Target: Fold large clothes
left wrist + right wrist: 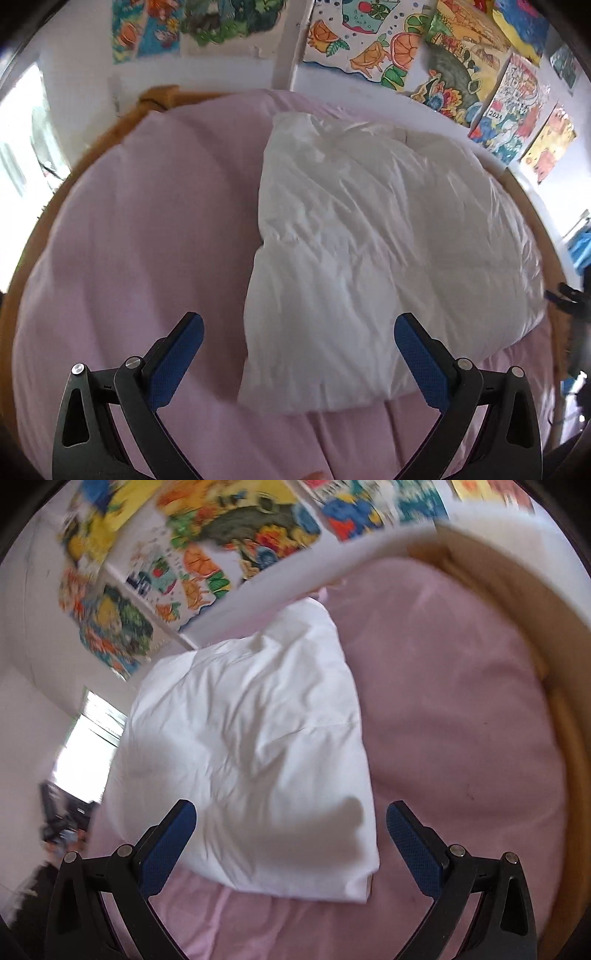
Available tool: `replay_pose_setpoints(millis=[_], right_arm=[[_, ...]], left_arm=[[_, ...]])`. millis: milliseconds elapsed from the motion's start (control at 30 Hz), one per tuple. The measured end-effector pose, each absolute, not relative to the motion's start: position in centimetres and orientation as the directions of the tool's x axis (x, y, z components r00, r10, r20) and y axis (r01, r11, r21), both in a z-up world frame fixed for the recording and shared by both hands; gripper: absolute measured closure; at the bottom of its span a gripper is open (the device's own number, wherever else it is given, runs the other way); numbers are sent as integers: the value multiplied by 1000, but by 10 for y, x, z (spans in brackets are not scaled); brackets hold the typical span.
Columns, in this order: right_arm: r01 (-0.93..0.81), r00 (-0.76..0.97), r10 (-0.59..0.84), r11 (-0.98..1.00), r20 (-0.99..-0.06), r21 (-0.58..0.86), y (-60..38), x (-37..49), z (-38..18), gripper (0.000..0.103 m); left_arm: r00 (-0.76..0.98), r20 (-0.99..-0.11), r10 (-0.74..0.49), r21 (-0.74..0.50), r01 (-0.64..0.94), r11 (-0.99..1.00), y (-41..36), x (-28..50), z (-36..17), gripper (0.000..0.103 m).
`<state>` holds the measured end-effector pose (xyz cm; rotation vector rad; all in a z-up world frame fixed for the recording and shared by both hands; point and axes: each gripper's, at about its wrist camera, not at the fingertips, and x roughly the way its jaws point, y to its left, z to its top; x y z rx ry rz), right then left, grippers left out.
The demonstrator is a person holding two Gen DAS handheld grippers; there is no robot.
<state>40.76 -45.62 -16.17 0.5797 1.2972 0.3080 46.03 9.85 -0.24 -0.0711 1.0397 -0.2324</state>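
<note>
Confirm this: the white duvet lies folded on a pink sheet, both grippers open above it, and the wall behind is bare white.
One thing is wrong: the wall is not bare. Colourful paintings cover it, as the left wrist view shows. The rest holds: the white duvet lies folded on the pink sheet, with the left gripper and right gripper open above it.

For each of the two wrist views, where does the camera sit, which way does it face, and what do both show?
Left wrist: mounted behind the left gripper, looking forward and down over the pink bed sheet at the folded white duvet, drawings on the wall beyond; both blue-padded fingers show, spread apart.
Right wrist: mounted behind the right gripper, facing the same white duvet from its other side; the wooden bed frame is at right; fingers spread apart.
Shared: duvet, pink sheet, wall drawings.
</note>
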Motion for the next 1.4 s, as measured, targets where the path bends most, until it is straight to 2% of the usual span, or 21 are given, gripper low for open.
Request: replay_pose_setpoints(millis=[133,300,367,533,667,1000,1300,1400], right_arm=[[117,251,580,776,-775,619,-473,426,-181,0],[79,199,608,772,-768,631,-478,442,-209,0],[62,176,623,766,-763,640,-481,446,-223,0],[10,124,726,680,-676,733,-477,451,-243,0],[-25,84,756,653,-650,757,-466,458,-255,0],[43,42,835,547,-548,836,-446,482,-287,0],[32,23,849,528,-529,849,-451,479,-286,0],[36,22,850,526,-527,850,-447,479,-288,0]], left_arm=[[408,-875,-259,-183,218,959,100,493,-19,1],[304,-886,-350,-276,260,925,97,522,-48,1],[270,-879,-392,-327,255,910,100,529,-60,1],[169,-863,-477,-443,201,874,120,541,-78,1],[140,-864,-483,-449,215,867,127,543,-76,1],[84,-873,-481,-456,210,865,124,567,-82,1],[42,-861,-507,-477,277,834,152,555,-68,1],[32,-835,-550,-521,276,808,161,557,-75,1]])
